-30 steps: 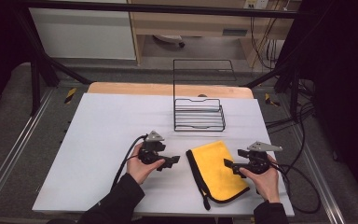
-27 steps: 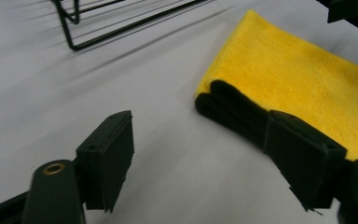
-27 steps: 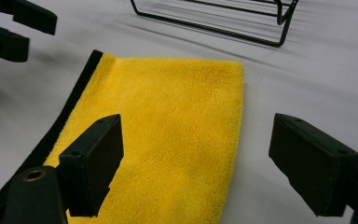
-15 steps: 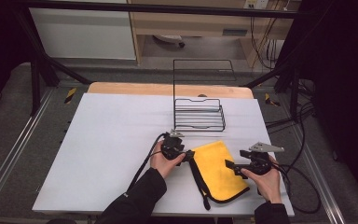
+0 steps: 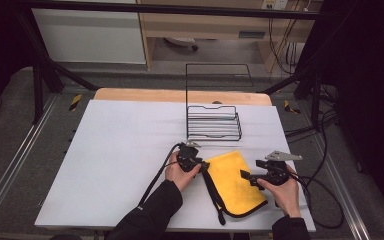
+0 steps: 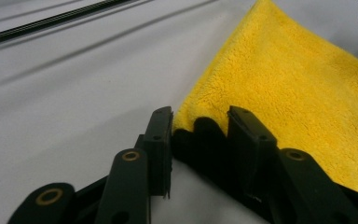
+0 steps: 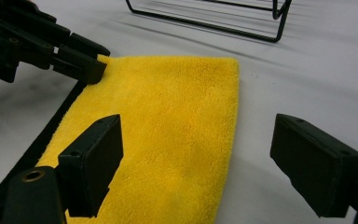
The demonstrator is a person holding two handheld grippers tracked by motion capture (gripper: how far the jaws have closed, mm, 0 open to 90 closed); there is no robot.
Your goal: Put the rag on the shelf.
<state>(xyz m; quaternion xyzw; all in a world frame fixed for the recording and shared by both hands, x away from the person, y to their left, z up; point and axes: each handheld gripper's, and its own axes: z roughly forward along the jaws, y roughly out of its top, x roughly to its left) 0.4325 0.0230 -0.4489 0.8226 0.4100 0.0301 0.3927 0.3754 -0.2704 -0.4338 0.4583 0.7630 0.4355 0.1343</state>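
The left gripper (image 5: 203,165) has crossed the table (image 5: 115,150) from open surface to the near-left corner of the cloth (image 5: 235,182), and its jaws have just been closing, with that black-edged corner between them. In the left gripper view the pads (image 6: 161,140) flank the corner but a gap shows on either side, so it brackets the corner and does not yet pinch it.

The cloth lies folded flat on the table just in front of the wire rack (image 5: 214,122), between the two hands, with a black trim strip along its left edge.

The right gripper (image 5: 246,176) has stayed put over the right edge of the cloth, jaws spread wide and holding nothing.

The cloth looks like plush microfibre: light, soft and limp. It will likely sag and unfold when lifted. The stitched trim at the corner seems the firmest place to bite. A corner grip in each gripper should keep it spread; a pinch mid-panel would probably bunch the layers.
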